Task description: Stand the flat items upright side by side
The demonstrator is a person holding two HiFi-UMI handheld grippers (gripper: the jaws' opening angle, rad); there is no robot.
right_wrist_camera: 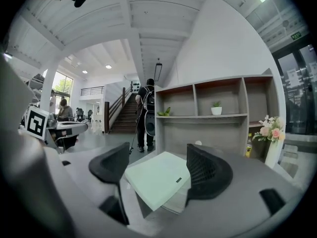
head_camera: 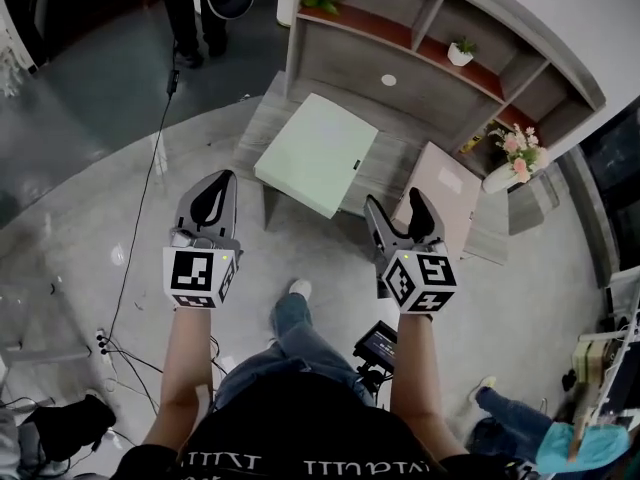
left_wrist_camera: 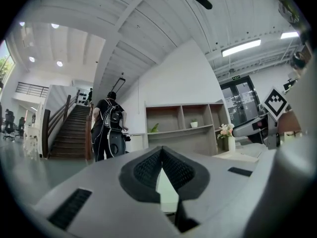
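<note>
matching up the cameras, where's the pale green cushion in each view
Head view: the pale green cushion lies flat at upper centre.
Left gripper view: only a sliver shows at low centre, in the gap below the left claw, whose tips meet.
Right gripper view: low centre, framed by the open right claw.
Shared landmark: the white-potted plant.

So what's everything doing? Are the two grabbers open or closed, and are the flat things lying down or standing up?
Left gripper: shut, holding nothing.
Right gripper: open, holding nothing.
Green pad: lying flat, not stood up yet.
Pink pad: lying flat, apart from the green one.
Flower vase: standing upright.
Potted plant: upright on the shelf.
</note>
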